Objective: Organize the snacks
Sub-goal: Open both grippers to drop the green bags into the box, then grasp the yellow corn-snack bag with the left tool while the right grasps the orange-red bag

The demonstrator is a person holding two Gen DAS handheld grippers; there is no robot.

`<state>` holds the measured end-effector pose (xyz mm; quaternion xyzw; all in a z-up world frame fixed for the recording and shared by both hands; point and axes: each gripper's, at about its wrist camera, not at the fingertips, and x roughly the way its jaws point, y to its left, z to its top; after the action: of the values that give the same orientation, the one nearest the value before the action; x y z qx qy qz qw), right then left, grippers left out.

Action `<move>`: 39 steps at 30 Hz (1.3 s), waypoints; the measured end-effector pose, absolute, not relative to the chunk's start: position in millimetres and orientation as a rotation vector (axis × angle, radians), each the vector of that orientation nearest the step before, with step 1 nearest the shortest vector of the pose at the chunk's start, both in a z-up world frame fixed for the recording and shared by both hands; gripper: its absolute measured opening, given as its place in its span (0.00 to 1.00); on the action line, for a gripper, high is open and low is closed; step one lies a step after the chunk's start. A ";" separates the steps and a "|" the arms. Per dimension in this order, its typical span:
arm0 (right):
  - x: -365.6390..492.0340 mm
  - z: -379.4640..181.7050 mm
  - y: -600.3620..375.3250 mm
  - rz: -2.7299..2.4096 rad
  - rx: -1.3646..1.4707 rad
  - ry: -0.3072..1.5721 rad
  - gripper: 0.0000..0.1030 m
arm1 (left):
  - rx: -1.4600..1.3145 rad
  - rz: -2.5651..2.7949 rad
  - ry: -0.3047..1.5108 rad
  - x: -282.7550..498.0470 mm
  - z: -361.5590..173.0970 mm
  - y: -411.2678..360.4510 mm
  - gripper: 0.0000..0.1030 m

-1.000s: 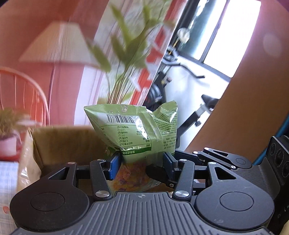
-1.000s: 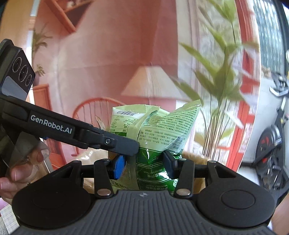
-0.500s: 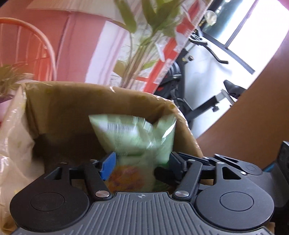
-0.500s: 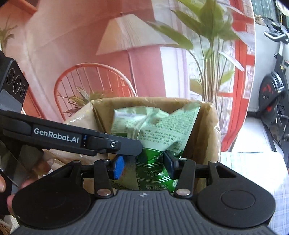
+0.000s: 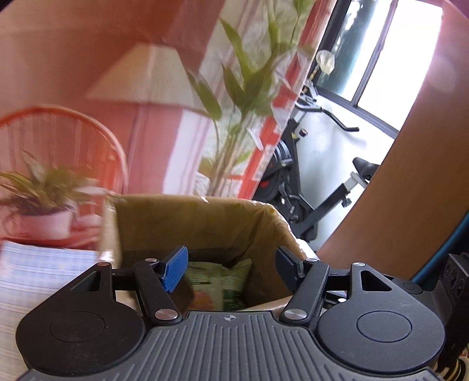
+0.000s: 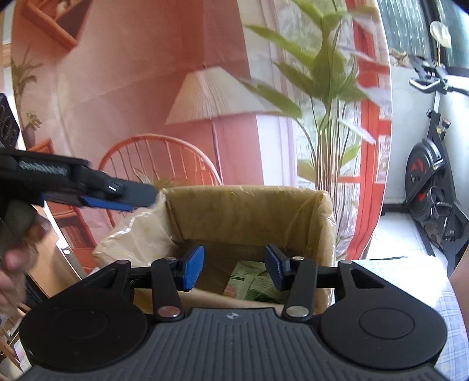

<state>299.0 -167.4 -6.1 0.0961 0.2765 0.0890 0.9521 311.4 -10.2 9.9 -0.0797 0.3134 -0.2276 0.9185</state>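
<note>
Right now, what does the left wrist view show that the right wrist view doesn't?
Only the left wrist view shows the potted plant on the left and the brown curved panel on the right. Only the right wrist view shows the left claw from the side, the hand holding it, and a wall shelf. Both show the lined box with a green snack bag lying inside, the lamp, the tall plant, the exercise bike, and an open, empty claw; the right claw hangs over the box.
</note>
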 end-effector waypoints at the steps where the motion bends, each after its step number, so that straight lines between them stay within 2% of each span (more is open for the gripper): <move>1: 293.0 -5.2 -165.7 0.184 0.202 0.554 0.49 | -0.161 -0.457 0.637 303.1 13.6 -2.4 0.67; 8: 261.1 -13.1 -148.9 0.221 0.238 0.544 0.49 | -0.176 -0.405 0.625 246.4 6.4 53.9 0.70; 10: 253.6 -20.9 -141.2 0.232 0.245 0.561 0.49 | -0.170 -0.384 0.623 229.0 -5.8 68.3 0.76; 17: 230.3 -56.6 -107.1 0.263 0.205 0.644 0.49 | -0.193 -0.363 0.725 189.5 -72.3 102.1 0.79; 19: 226.1 -67.6 -100.0 0.261 0.195 0.678 0.49 | -0.199 -0.354 0.778 183.3 -94.3 105.2 0.86; 25: 220.4 -91.5 -93.2 0.227 0.186 0.755 0.49 | -0.201 -0.357 0.875 169.4 -147.0 100.7 0.90; 28: 219.1 -96.5 -94.5 0.225 0.196 0.773 0.56 | -0.159 -0.334 0.914 167.4 -162.6 92.8 0.92; 33: 221.0 -93.7 -96.5 0.213 0.186 0.766 0.58 | -0.180 -0.314 0.983 171.7 -180.4 88.1 0.92; 39: 219.0 -96.3 -101.2 0.189 0.189 0.763 0.67 | -0.158 -0.251 1.033 167.4 -193.9 79.8 0.92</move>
<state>219.0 -101.2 -96.3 0.0919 0.3712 0.0919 0.9194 167.4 79.8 -193.9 -0.0751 0.4918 -0.1194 0.8592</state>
